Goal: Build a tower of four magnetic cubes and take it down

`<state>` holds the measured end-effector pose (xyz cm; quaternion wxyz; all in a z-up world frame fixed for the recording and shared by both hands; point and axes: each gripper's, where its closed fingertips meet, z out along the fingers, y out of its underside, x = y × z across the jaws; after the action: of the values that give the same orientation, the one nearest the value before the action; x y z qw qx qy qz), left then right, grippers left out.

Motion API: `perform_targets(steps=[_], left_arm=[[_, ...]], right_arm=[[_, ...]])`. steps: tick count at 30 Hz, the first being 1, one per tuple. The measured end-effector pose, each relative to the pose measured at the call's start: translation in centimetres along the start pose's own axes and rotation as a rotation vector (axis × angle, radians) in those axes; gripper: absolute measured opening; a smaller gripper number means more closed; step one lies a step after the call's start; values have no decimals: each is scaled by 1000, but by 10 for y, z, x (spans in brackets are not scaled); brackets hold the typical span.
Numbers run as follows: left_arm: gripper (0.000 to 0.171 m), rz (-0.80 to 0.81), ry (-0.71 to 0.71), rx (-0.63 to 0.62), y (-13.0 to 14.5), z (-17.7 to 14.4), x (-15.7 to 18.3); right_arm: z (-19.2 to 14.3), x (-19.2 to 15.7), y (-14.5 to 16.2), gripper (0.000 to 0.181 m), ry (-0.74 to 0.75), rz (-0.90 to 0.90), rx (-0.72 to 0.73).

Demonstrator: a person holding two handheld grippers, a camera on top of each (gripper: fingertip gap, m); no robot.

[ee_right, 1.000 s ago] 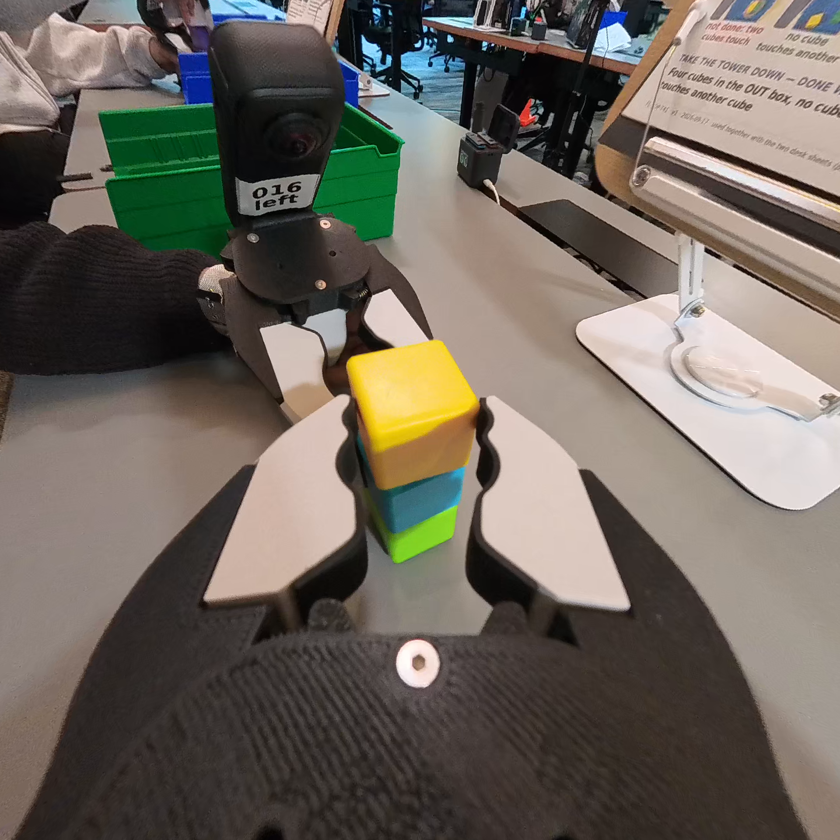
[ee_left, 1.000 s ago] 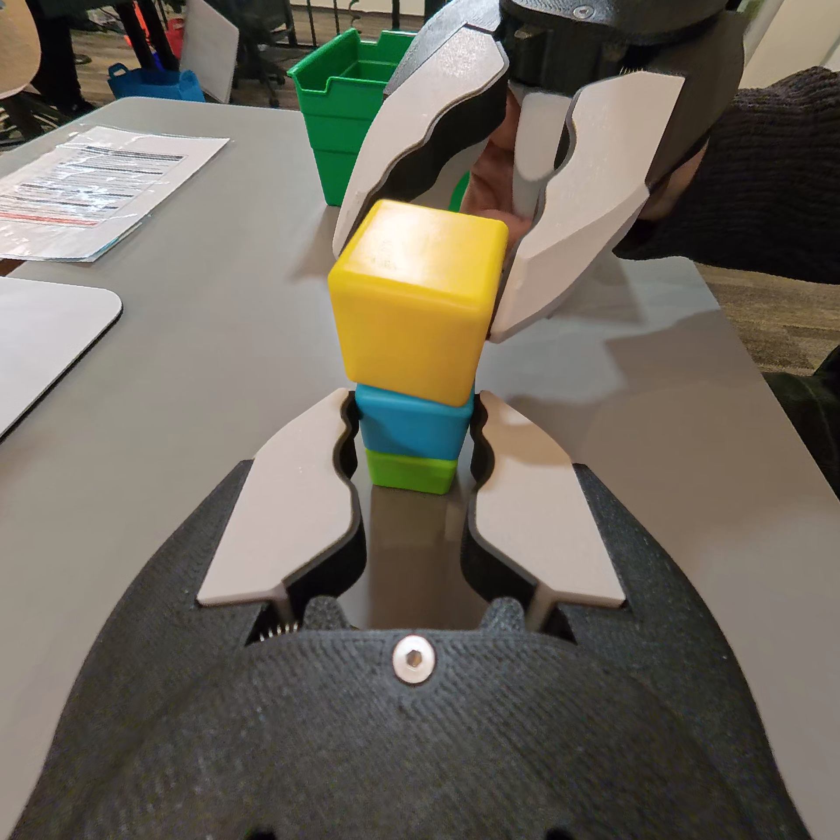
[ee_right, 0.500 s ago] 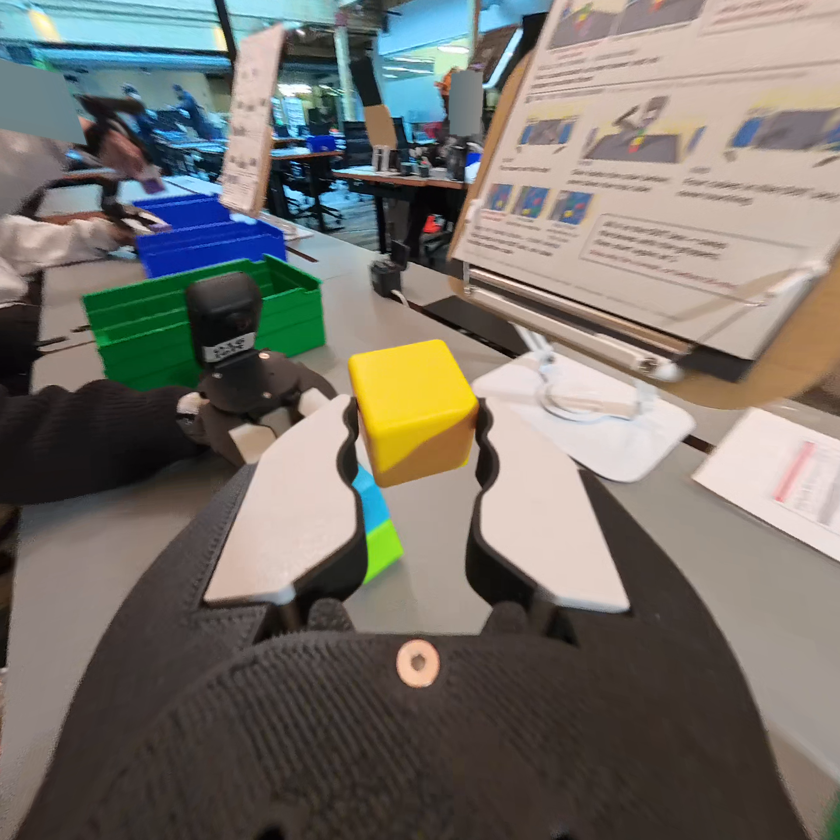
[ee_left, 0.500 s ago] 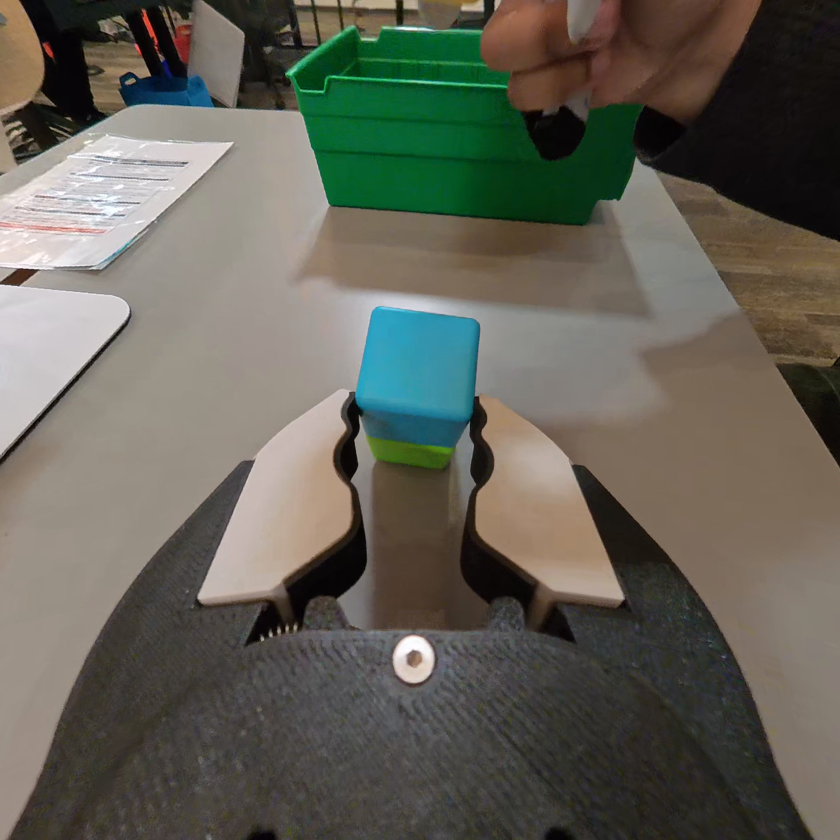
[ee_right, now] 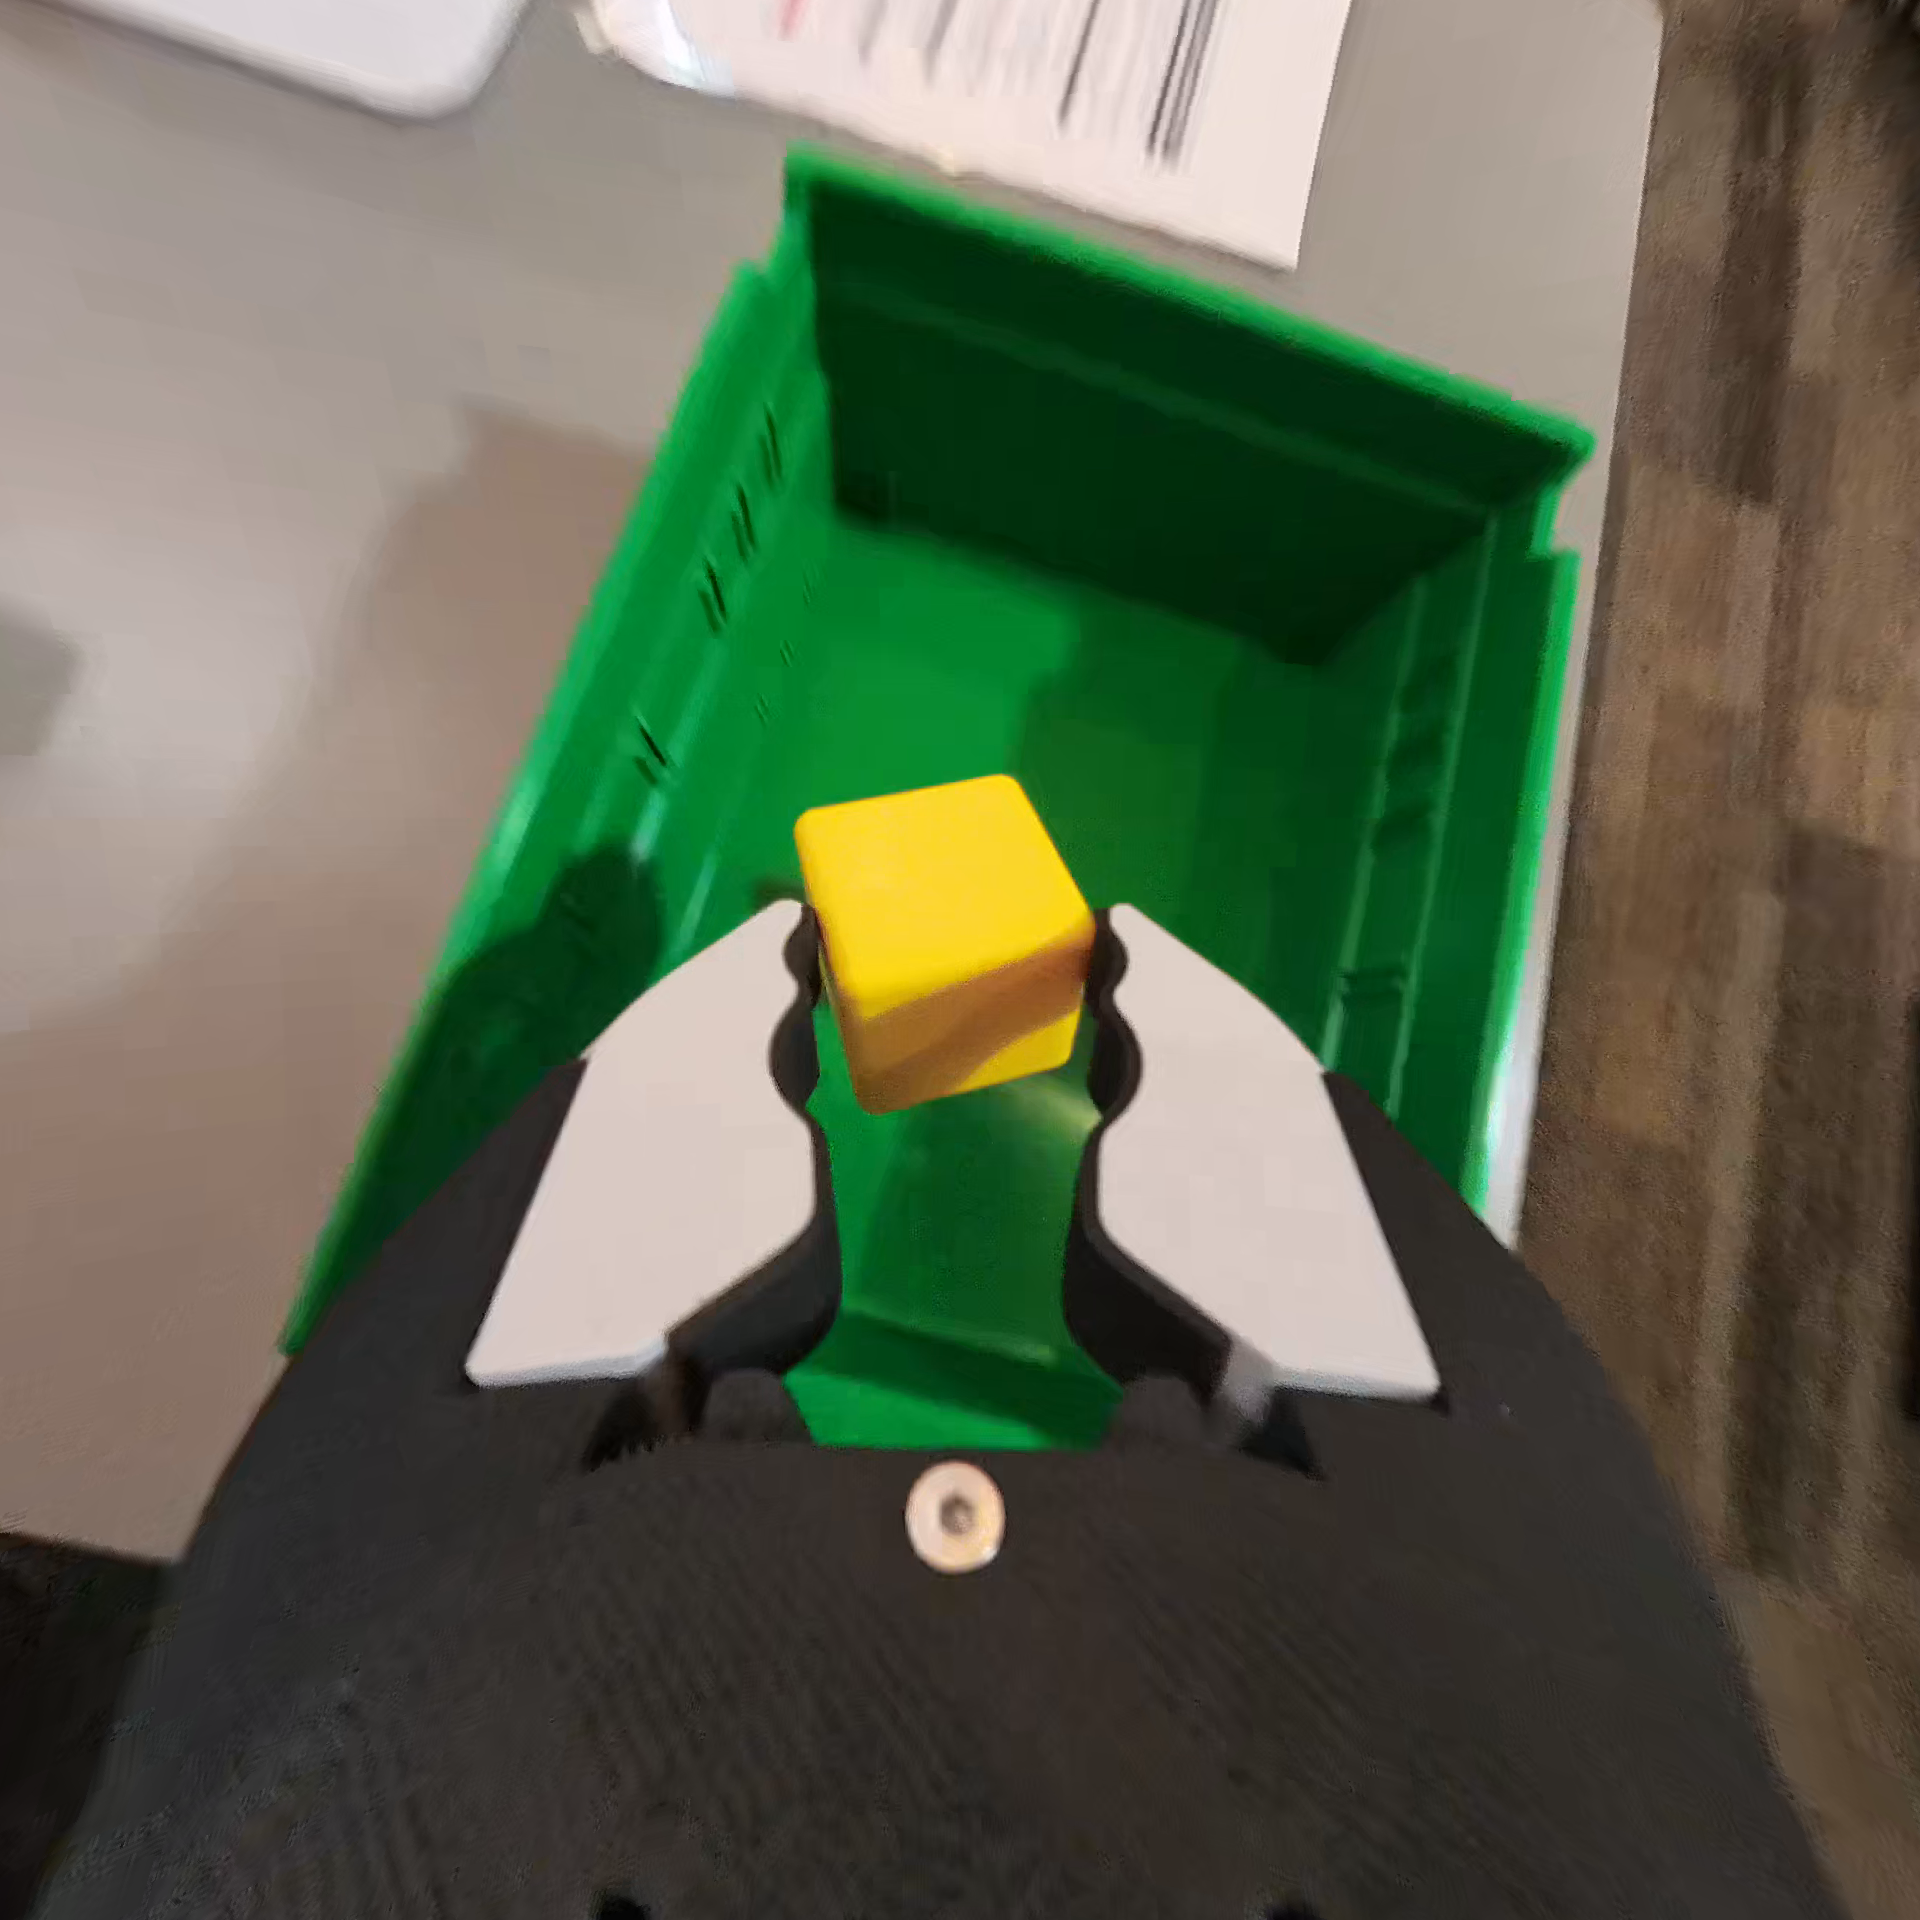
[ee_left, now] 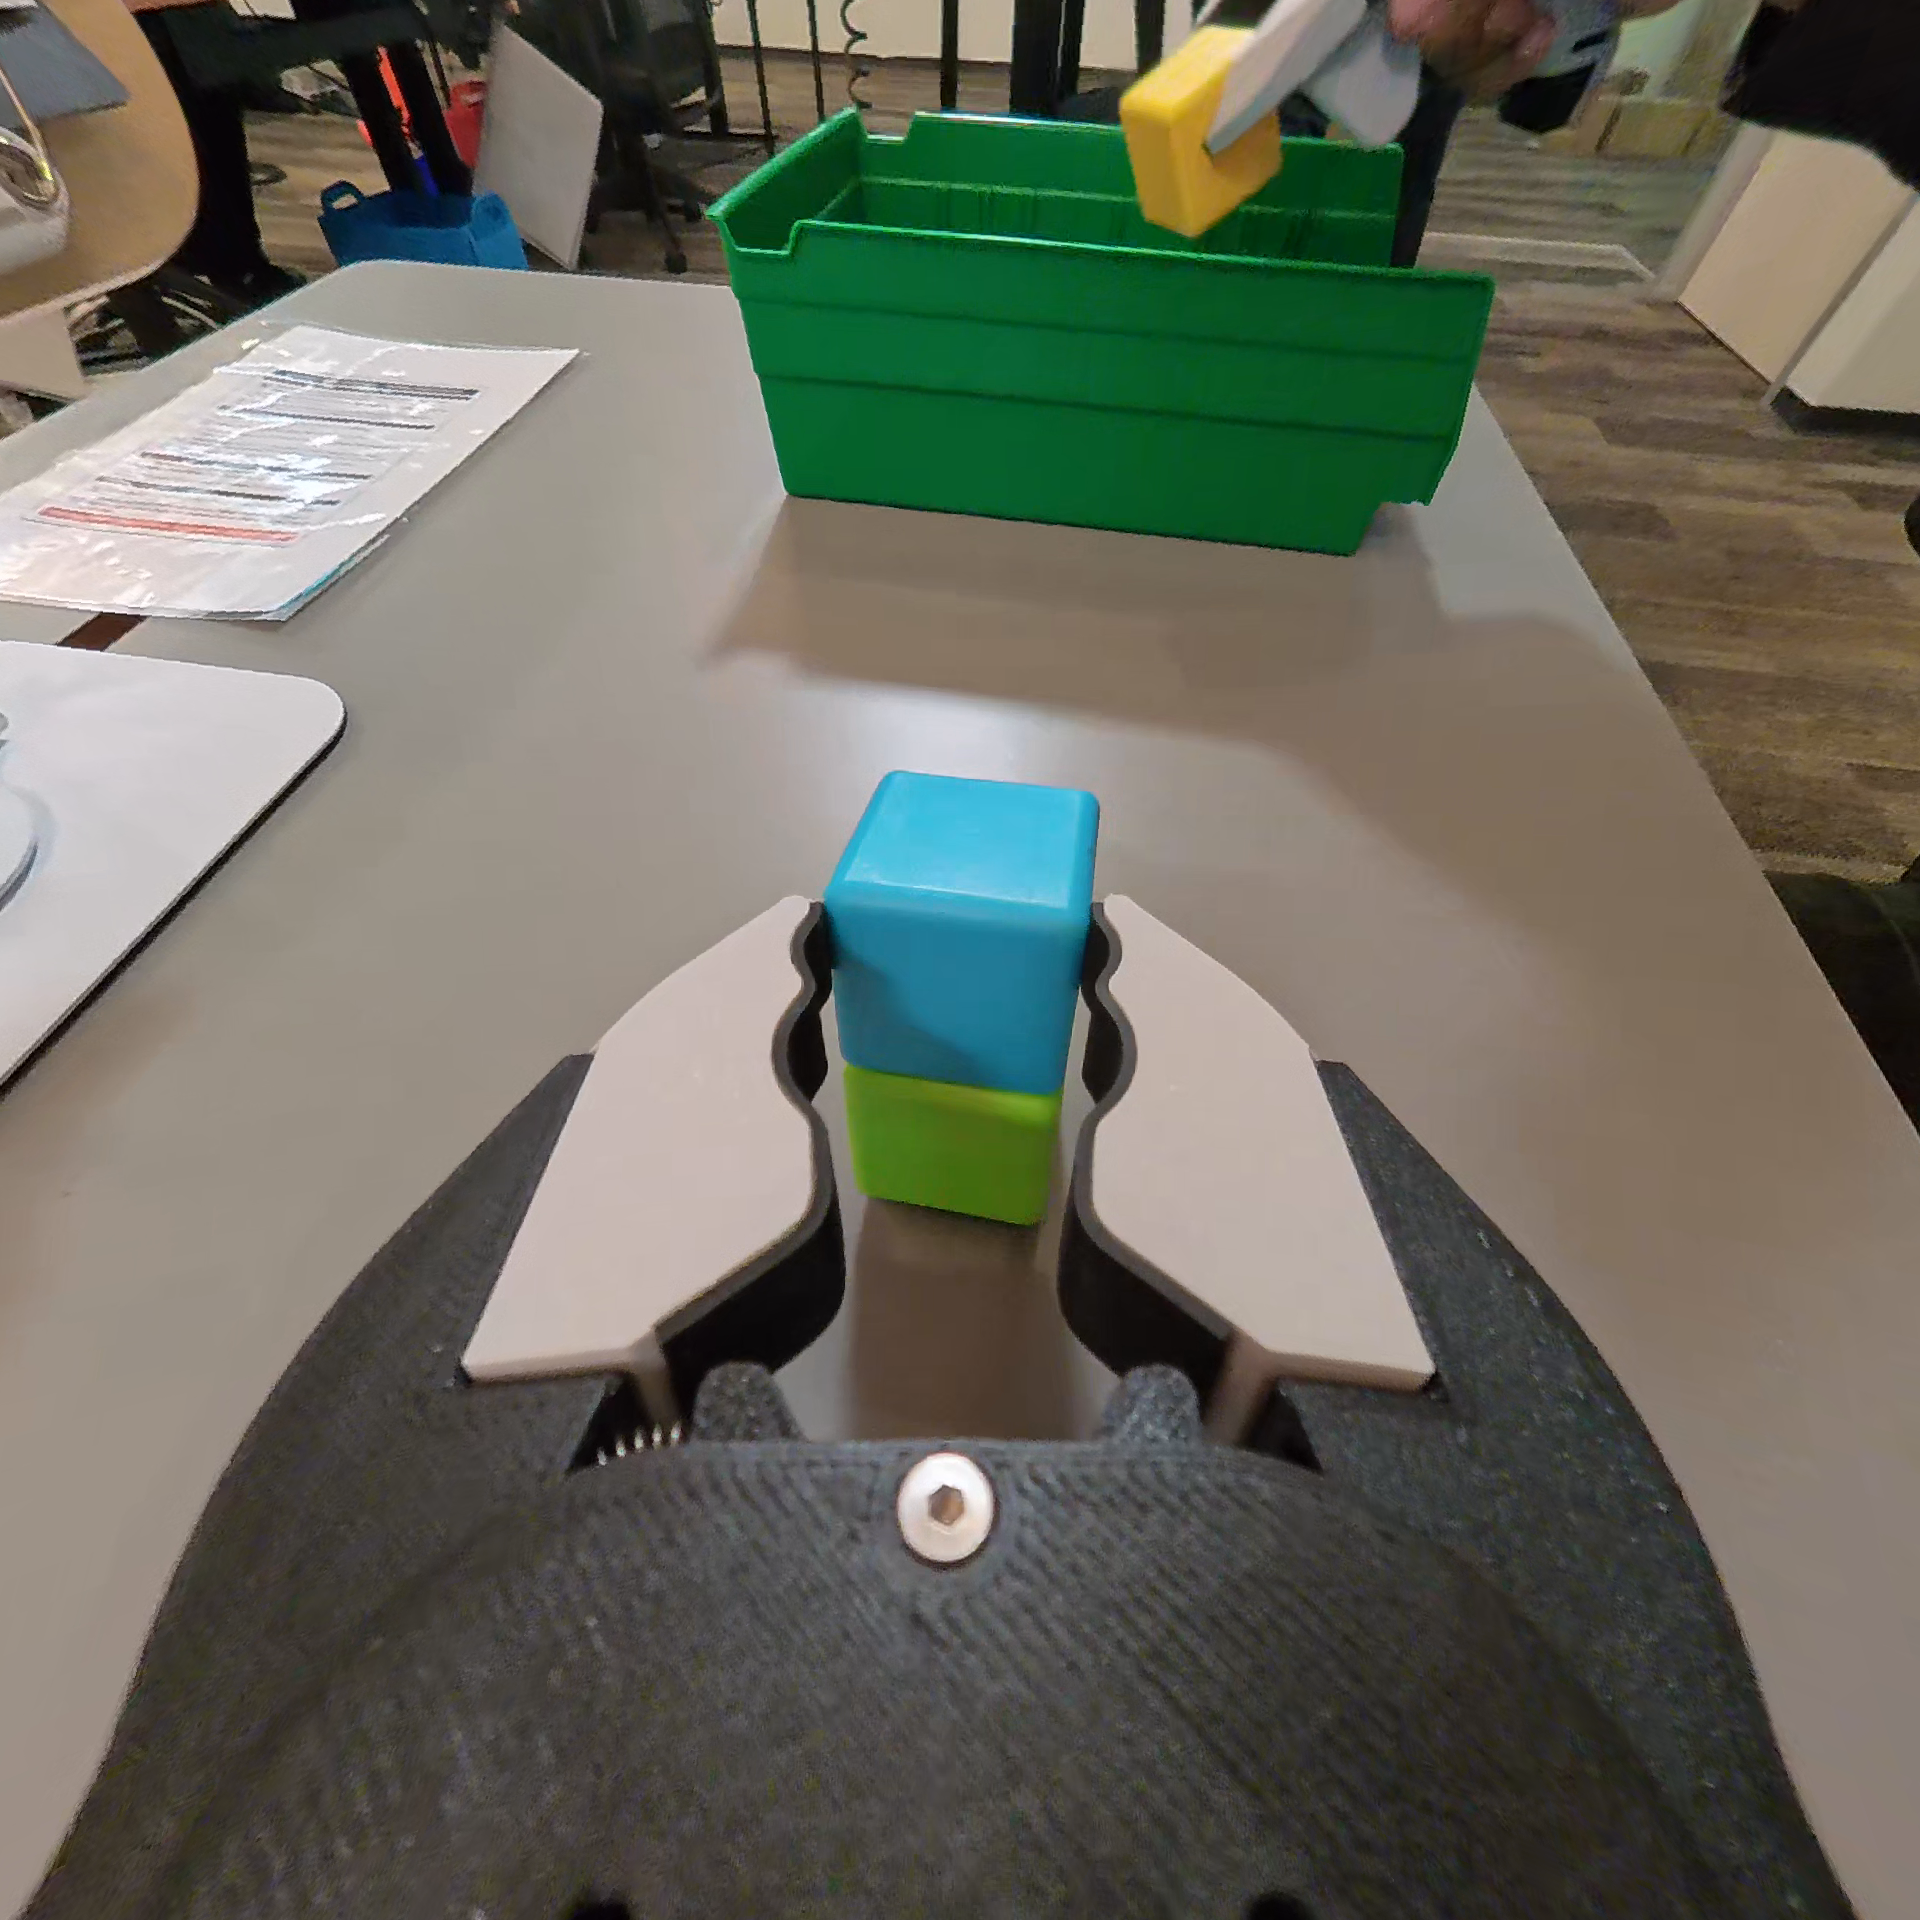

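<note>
A blue cube (ee_left: 961, 935) stands on a light green cube (ee_left: 948, 1151) on the grey table (ee_left: 1299, 779). My left gripper (ee_left: 956, 940) is shut on the blue cube, its fingertips against both sides. My right gripper (ee_right: 951, 935) is shut on a yellow cube (ee_right: 940, 935) and holds it above the open green bin (ee_right: 1434, 665), pointing down into it. The bin's floor shows no cube where I can see it. In the left wrist view the right gripper (ee_left: 1236, 99) holds the yellow cube (ee_left: 1190, 156) in the air over the green bin (ee_left: 1101, 395) at the far end.
A sheet of paper in a plastic sleeve (ee_left: 260, 468) lies at the far left. A white stand base (ee_left: 125, 790) sits at the left edge. The table's right edge drops to a wooden floor (ee_left: 1714, 582). Paper (ee_right: 1039, 94) lies beyond the bin.
My right gripper has lifted the yellow cube off the stack and carried it over the green bin, tipping to point down. My left gripper stays shut on the blue cube.
</note>
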<state>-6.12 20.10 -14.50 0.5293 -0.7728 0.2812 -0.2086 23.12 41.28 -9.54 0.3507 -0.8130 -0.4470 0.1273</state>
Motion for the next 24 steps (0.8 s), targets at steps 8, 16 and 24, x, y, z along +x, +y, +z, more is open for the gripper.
perform_targets(steps=[8, 16, 24], left_arm=[[47, -17, 10, 14, 1, -2, -1], [47, -12, 10, 14, 1, -2, 0], [47, -17, 15, 18, 1, -2, -1]], right_arm=[[-6, 13, 69, 51, 69, -190, -417], [6, 27, 114, 51, 66, -256, -750], [14, 31, 134, 51, 65, -273, -886]])
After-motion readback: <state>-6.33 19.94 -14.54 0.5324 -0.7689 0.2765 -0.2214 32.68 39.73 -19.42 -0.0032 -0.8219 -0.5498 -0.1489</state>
